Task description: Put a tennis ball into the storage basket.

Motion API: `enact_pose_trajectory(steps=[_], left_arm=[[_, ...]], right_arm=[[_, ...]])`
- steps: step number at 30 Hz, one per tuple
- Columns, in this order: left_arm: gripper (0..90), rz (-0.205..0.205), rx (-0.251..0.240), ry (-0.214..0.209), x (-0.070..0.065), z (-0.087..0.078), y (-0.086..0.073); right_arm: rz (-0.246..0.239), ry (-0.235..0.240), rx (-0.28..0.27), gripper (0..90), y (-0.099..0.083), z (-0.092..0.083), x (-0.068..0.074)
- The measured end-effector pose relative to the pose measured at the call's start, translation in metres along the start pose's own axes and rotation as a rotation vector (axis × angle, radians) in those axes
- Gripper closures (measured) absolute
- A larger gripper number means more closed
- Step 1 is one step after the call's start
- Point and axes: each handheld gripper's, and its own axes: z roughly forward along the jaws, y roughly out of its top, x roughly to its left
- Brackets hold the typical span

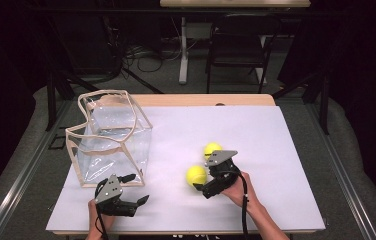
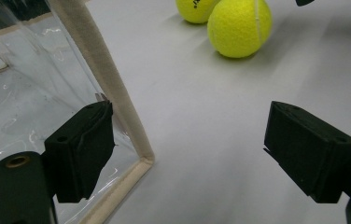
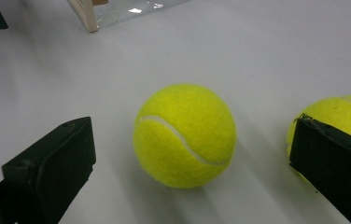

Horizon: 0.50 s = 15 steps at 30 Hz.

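Note:
Two yellow tennis balls lie on the white table sheet [image 1: 266,130]. The nearer ball [image 1: 196,175] [image 3: 185,135] sits between the wide-apart jaws of my right gripper [image 1: 203,176] [image 3: 190,154], untouched by either jaw. The second ball [image 1: 212,149] [image 3: 337,116] lies just beyond the right jaw, partly hidden by it. A clear plastic bag [image 1: 108,137] [image 2: 29,88] with beige trim stands open at the left. My left gripper [image 1: 137,189] [image 2: 187,130] is open beside the bag's near corner, one jaw close against the trim. Both balls [image 2: 240,28] lie ahead of it.
The table's front edge runs just behind both hands. A dark chair [image 1: 238,45], a table leg and cables stand on the floor beyond the far edge. The bag's corner [image 3: 89,14] lies left of the balls.

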Motion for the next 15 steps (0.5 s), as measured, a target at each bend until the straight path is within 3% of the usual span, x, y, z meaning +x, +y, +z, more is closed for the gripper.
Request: enact_pose_trajectory(steps=[15], left_arm=[[16.1,0.003,0.004,-0.004,0.0,0.003,0.0]], right_arm=[[-0.001,0.016,0.014,0.2,-0.003,0.017,0.005]])
